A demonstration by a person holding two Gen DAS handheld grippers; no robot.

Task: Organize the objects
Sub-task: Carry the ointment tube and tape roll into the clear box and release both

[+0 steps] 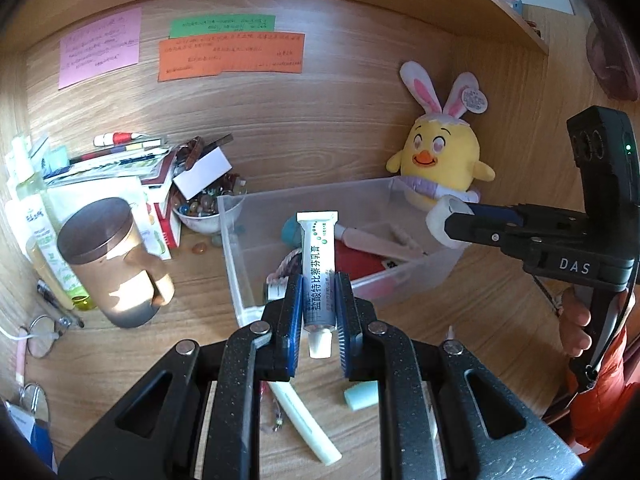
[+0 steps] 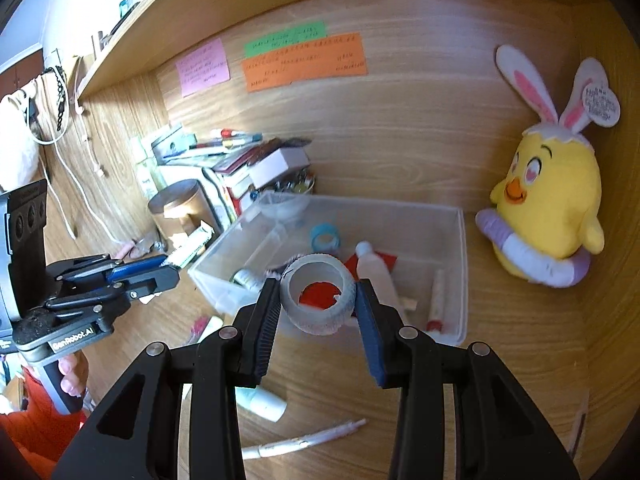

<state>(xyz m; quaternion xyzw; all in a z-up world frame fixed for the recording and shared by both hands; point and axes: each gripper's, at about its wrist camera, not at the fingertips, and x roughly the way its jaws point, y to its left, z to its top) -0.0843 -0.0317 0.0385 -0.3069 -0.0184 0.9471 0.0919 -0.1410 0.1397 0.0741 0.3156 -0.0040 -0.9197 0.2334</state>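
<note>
Both hands are loaded above the wooden desk (image 1: 480, 312). The left gripper (image 1: 319, 312) has its jaws nearly closed on a white ointment tube with green dots and dark lettering (image 1: 317, 264), pinched low near the cap, its long crimped end standing free. That is the first risk: held so close to one end, the tube may pivot or slide out if the hand tips. The right gripper (image 2: 317, 304) has its jaws partly open, clamped across a white roll of fabric tape (image 2: 318, 294), hollow core facing the camera; too hard a squeeze could deform it, too light and it could roll free. Both loads hang over the near side of the clear plastic storage bin (image 2: 460, 280), already cluttered with a red card (image 2: 320, 294) and a pale bottle (image 2: 374, 272). With the two grippers so near each other, they could collide, and a careless release could bounce either load off the rim onto the desk.
</note>
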